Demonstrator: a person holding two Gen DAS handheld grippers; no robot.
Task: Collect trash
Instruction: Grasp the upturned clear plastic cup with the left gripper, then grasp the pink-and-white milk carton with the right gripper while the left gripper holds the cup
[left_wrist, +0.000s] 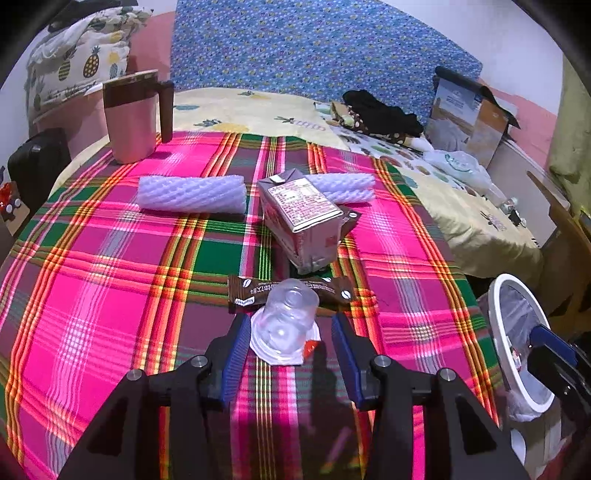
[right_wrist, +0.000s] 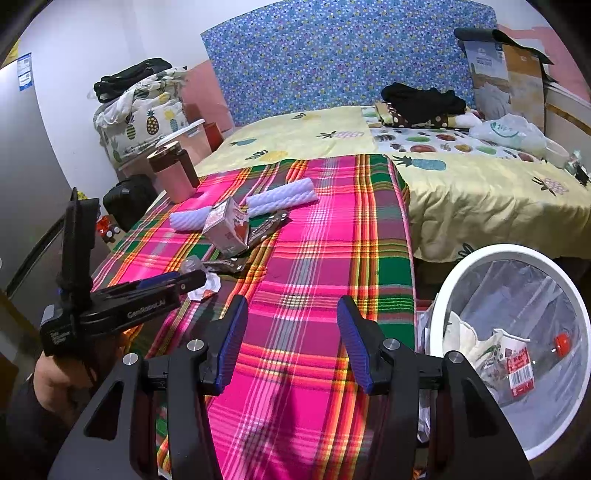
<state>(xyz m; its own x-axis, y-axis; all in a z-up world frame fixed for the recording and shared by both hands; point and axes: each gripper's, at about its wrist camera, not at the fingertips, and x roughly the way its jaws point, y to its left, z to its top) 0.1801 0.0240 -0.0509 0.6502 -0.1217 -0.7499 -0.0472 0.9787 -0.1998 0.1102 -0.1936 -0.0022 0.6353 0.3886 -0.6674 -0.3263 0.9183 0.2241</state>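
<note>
Plaid table (left_wrist: 110, 280) – mug (left_wrist: 131, 118), foam sleeves (left_wrist: 192, 194), carton (left_wrist: 303, 218), wrapper (left_wrist: 247, 291), cup (left_wrist: 286, 321)

The left tongs (left_wrist: 290, 345) gape around a clear plastic cup (left_wrist: 286, 325) (lying on its side) on the plaid cloth (left_wrist: 110, 266).

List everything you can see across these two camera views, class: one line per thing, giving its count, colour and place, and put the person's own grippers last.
clear plastic cup: 1, transparent, lying on its side between the left gripper's fingers
coffee sachet: 2, brown, one behind the cup, one under the carton
drink carton: 1, pinkish-silver, mid-table
foam sleeve: 2, white, behind the carton
mug: 1, pink with brown lid, far left corner
tablecloth: 1, pink-green plaid, over the table
trash bin: 1, white rim, clear liner, right of the table, trash inside
bed: 1, yellow pineapple sheet, behind the table
left gripper: 1, black with blue pads, open around the cup
right gripper: 1, black with blue pads, open, holding nothing
</note>
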